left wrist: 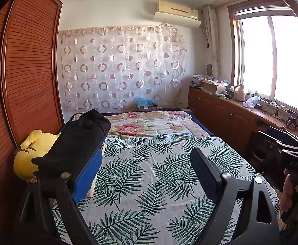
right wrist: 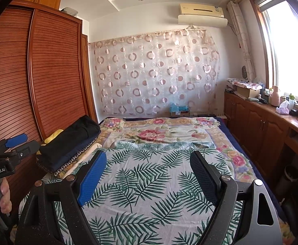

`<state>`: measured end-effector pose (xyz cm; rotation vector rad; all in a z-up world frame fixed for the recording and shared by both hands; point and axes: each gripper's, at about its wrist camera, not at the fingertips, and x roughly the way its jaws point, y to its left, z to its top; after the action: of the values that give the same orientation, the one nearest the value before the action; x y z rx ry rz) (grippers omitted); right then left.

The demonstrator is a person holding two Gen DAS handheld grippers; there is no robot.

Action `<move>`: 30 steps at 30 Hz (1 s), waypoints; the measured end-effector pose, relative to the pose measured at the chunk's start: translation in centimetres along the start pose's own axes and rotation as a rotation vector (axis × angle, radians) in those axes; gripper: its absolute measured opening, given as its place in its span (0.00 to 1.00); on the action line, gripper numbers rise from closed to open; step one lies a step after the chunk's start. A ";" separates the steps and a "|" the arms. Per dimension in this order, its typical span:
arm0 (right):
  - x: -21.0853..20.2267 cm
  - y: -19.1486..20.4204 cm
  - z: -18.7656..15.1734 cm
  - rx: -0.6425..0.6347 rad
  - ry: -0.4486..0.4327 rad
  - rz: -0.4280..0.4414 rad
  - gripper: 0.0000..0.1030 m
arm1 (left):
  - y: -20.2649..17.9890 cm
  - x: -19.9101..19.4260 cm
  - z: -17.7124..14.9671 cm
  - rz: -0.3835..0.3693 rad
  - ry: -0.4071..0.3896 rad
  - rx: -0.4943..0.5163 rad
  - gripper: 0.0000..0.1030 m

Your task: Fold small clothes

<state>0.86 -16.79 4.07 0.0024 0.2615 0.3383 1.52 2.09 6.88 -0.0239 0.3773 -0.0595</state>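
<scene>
A folded black garment (left wrist: 81, 136) lies on a pile at the left edge of the bed, also in the right wrist view (right wrist: 71, 140). A white sheet with green palm leaves (left wrist: 149, 173) is spread flat over the near half of the bed (right wrist: 149, 183). My left gripper (left wrist: 147, 175) is open and empty above the sheet, its left finger beside the black garment. My right gripper (right wrist: 149, 177) is open and empty over the sheet's middle. The left gripper's body shows at the left in the right wrist view (right wrist: 8, 151).
A yellow plush toy (left wrist: 30, 153) lies at the bed's left edge by the wooden wardrobe (left wrist: 26, 71). A floral blanket (right wrist: 159, 130) covers the far half of the bed. A low wooden cabinet (right wrist: 261, 126) with clutter runs along the right under the window.
</scene>
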 end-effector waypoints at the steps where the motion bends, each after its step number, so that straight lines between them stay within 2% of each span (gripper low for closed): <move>1: 0.0 0.0 0.0 0.000 -0.001 0.000 0.83 | 0.0 0.0 0.1 0.001 -0.001 0.000 0.86; 30: -0.1 -0.5 0.0 -0.004 -0.001 0.005 0.83 | 0.2 0.0 -0.1 0.001 -0.007 0.004 0.86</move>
<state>0.95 -17.28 4.09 -0.0005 0.2600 0.3438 1.48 2.30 6.74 -0.0195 0.3702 -0.0589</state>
